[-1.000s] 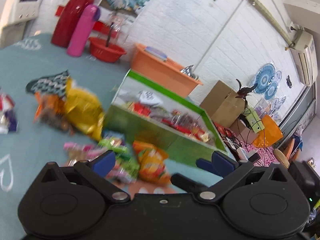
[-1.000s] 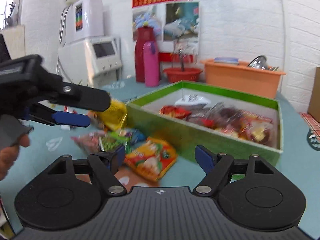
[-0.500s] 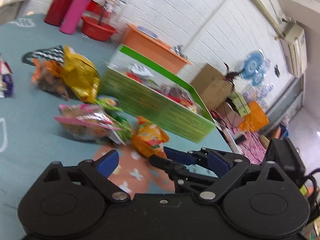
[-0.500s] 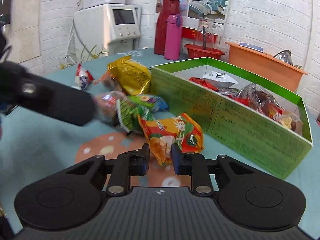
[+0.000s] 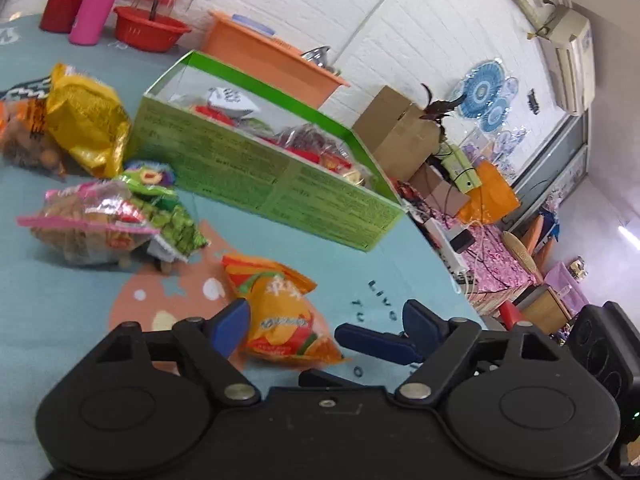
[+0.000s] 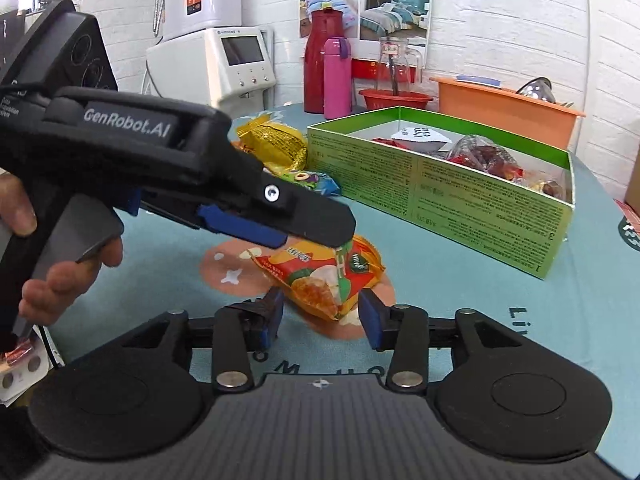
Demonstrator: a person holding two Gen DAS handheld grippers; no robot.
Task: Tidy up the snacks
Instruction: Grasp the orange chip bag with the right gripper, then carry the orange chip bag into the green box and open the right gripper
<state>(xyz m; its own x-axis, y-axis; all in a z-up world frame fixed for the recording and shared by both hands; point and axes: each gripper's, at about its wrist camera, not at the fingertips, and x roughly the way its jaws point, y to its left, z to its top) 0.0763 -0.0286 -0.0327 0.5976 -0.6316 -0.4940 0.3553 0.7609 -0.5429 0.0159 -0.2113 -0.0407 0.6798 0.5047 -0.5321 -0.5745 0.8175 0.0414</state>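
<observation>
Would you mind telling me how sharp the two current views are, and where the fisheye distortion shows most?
Left wrist view: the green box print and the gold bag are smeared by motion blur; wall lines bow strongly toward the edges. Right wrist view: sharper, with the orange chip bag readable between the open right gripper fingers; the nearby left gripper looms oversized, and the brick wall curves at the right.

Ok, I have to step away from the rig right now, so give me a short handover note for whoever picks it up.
Left gripper: open, nothing held, its fingers either side of the orange chip bag.
Right gripper: open, also straddling the bag, not clamped.
Bag lies on the teal tablecloth, outside the green box.
Done: several snacks in the box.
Left: the chip bag, green packet, pink-edged bag and gold bag.
</observation>
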